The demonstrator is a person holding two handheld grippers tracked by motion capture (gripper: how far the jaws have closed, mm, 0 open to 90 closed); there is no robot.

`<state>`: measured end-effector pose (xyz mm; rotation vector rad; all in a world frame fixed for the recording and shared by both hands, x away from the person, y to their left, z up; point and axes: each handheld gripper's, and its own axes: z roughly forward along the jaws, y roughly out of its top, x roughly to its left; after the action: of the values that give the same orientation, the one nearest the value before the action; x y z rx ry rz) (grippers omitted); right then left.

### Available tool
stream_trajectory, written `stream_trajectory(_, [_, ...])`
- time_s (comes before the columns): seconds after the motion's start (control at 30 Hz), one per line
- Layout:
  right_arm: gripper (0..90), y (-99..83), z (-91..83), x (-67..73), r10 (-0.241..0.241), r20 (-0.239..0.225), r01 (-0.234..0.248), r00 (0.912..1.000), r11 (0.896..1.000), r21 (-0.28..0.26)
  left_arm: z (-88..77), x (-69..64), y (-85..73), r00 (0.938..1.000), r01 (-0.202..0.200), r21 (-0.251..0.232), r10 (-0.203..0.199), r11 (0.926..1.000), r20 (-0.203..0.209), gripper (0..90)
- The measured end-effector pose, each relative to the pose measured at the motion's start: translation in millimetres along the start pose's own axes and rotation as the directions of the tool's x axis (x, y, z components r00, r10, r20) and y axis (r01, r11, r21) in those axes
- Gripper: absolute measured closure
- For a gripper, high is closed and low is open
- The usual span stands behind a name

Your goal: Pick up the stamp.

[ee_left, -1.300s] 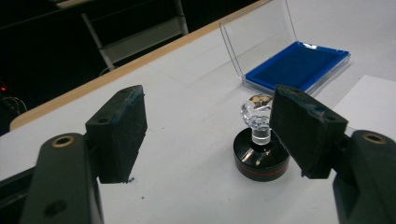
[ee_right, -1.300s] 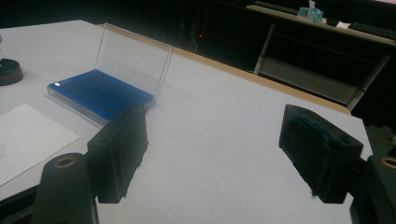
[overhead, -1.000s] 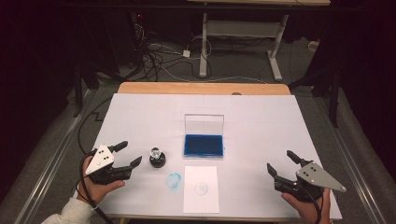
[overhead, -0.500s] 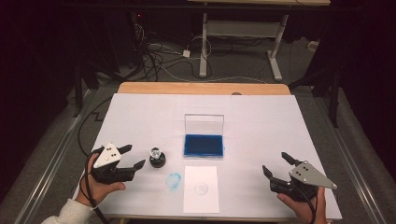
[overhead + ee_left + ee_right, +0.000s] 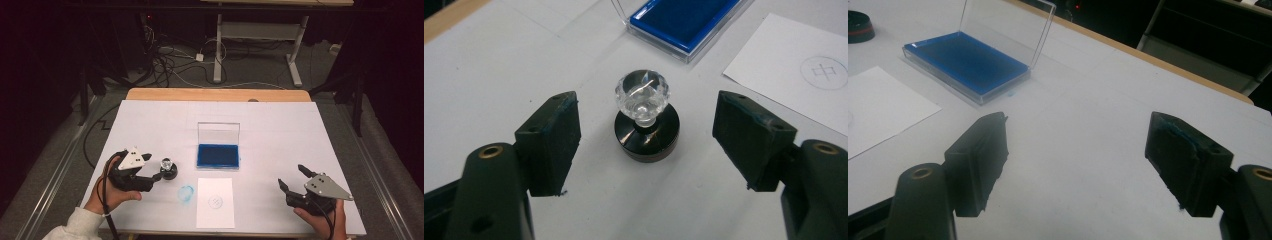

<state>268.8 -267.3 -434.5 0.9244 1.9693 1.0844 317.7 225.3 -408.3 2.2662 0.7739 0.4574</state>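
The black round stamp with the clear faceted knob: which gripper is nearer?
Left. The left gripper frames the stamp without touching; the right gripper is far across the paper.

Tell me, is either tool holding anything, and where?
Nothing is held. The left tool stands open around the stamp, its pads apart from the stamp's crystal knob. The right tool is open over bare table.

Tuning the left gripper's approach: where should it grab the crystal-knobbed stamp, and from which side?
Probably the black round base, not the faceted clear knob, which looks slippery and narrows to a thin neck. The stamp stands upright on the table, and the left gripper already faces it level with jaws open on both sides: go straight in, low.
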Motion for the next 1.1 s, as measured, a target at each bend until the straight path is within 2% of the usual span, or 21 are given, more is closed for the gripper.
stream_trajectory(0.13, [25.1, -0.4, 1.2, 1.2, -0.002, -0.003, 0.002, 1.0000, 1.000, 0.003, 9.9, 6.7, 9.5, 0.9995, -0.002, 0.064, 0.000, 0.9980, 0.030, 26.7])
stream_trajectory(0.27, [25.2, -0.6, 1.6, 1.0, -0.009, -0.003, 0.009, 1.0000, 1.000, 0.006, 22.1, 12.0, 19.3, 0.9982, -0.016, 0.137, 0.008, 0.9904, 0.059, 26.7])
stream_trajectory(0.33, [25.2, -0.7, 1.6, 1.3, -0.003, -0.004, 0.003, 1.0000, 1.000, 0.007, 27.5, 12.1, 23.2, 0.9981, -0.035, 0.164, 0.026, 0.9858, 0.055, 26.7])
stream_trajectory(0.4, [25.3, -1.6, 1.9, 1.0, -0.003, -0.003, 0.003, 1.0000, 1.000, 0.012, 31.1, 12.6, 26.4, 0.9960, -0.038, 0.170, 0.023, 0.9847, 0.086, 27.2])
stream_trajectory(0.47, [25.4, -1.9, 2.2, 0.7, -0.004, -0.005, 0.004, 1.0000, 1.000, 0.012, 35.9, 11.5, 29.4, 0.9959, -0.048, 0.186, 0.032, 0.9814, 0.084, 27.5])
stream_trajectory(0.53, [25.4, -2.3, 2.5, 0.7, -0.003, -0.004, 0.003, 1.0000, 1.000, 0.013, 40.3, 11.6, 31.2, 0.9939, -0.062, 0.189, 0.044, 0.9800, 0.101, 29.1])
stream_trajectory(0.57, [25.5, -2.2, 2.4, 1.3, -0.002, -0.004, 0.002, 1.0000, 1.000, 0.014, 42.5, 11.7, 31.8, 0.9938, -0.074, 0.197, 0.056, 0.9777, 0.096, 32.8])
stream_trajectory(0.6, [25.6, -2.2, 2.4, 1.2, -0.006, -0.004, 0.006, 1.0000, 1.000, 0.014, 43.9, 12.0, 31.9, 0.9951, -0.079, 0.199, 0.066, 0.9769, 0.073, 35.2])
stream_trajectory(0.63, [25.6, -2.2, 2.4, 1.5, -0.002, -0.003, 0.002, 1.0000, 1.000, 0.015, 44.6, 13.5, 31.7, 0.9952, -0.076, 0.196, 0.062, 0.9776, 0.076, 38.2])
stream_trajectory(0.67, [25.7, -2.2, 2.3, 1.4, -0.004, -0.005, 0.004, 1.0000, 1.000, 0.018, 44.7, 14.7, 31.1, 0.9939, -0.072, 0.190, 0.055, 0.9790, 0.096, 40.8])
stream_trajectory(0.8, [25.8, -2.5, 3.4, 1.7, -0.011, -0.006, 0.011, 0.9999, 1.000, 0.022, 45.1, 14.2, 31.6, 0.9906, -0.092, 0.201, 0.069, 0.9754, 0.119, 42.9])
stream_trajectory(0.87, [25.9, -2.4, 3.9, 2.4, -0.010, -0.006, 0.010, 0.9999, 1.000, 0.022, 45.5, 12.7, 33.4, 0.9907, -0.101, 0.207, 0.079, 0.9730, 0.110, 45.7])
stream_trajectory(0.93, [26.1, -2.3, 4.1, 2.5, -0.010, -0.004, 0.010, 0.9999, 1.000, 0.023, 45.7, 13.2, 34.9, 0.9904, -0.098, 0.198, 0.076, 0.9753, 0.116, 46.6])
stream_trajectory(1.03, [27.4, -2.2, 4.0, 2.7, -0.019, -0.004, 0.019, 0.9998, 0.999, 0.028, 46.9, 12.9, 36.8, 0.9908, -0.104, 0.217, 0.082, 0.9706, 0.108, 49.8])
stream_trajectory(1.1, [27.8, -2.2, 4.3, 2.7, -0.022, -0.003, 0.022, 0.9998, 0.999, 0.032, 47.0, 13.2, 37.5, 0.9901, -0.104, 0.218, 0.081, 0.9703, 0.115, 50.2])
